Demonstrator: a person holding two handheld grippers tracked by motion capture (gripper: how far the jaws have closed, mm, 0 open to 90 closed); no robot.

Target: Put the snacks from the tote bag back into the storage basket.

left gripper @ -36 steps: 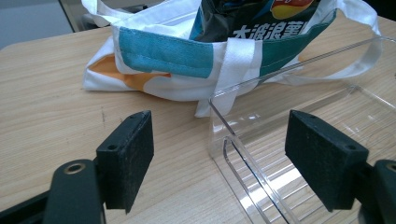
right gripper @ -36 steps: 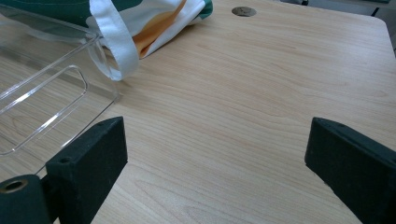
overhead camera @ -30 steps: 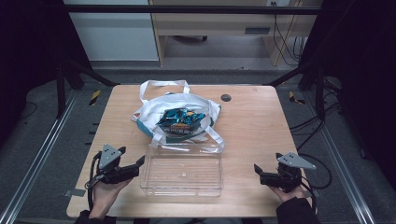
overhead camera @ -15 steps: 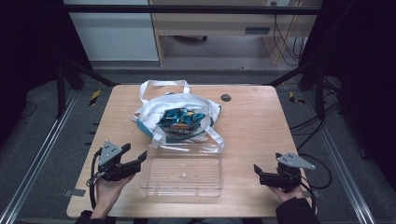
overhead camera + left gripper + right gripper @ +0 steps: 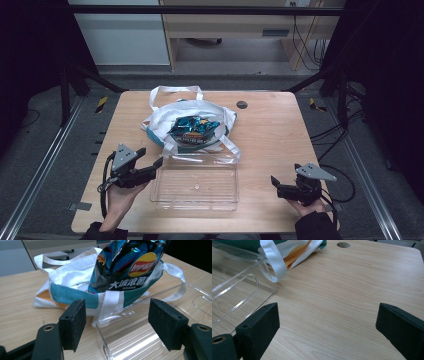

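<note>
**Left gripper at the corner of the clear bin**

We held the left gripper point(image 5: 159, 165) at the left end of the clear, rectangular plastic bin point(image 5: 196, 189), which lay on the light wooden table point(image 5: 280, 135) near its front edge. Its jaws had just closed a little, yet stood spread wide. In the left gripper view the bin's near corner sat between the black pads point(image 5: 75, 322), and neither pad pressed on it. Just behind the bin lay a white cloth tote bag with a teal band point(image 5: 161, 121), one strap draped over the bin's far rim. A blue, shiny crisp packet point(image 5: 192, 126) stuck out of the bag's mouth. We kept the right gripper point(image 5: 274, 183) well apart from the bin, low over bare wood at the table's right front, jaws wide with nothing between them.
</note>
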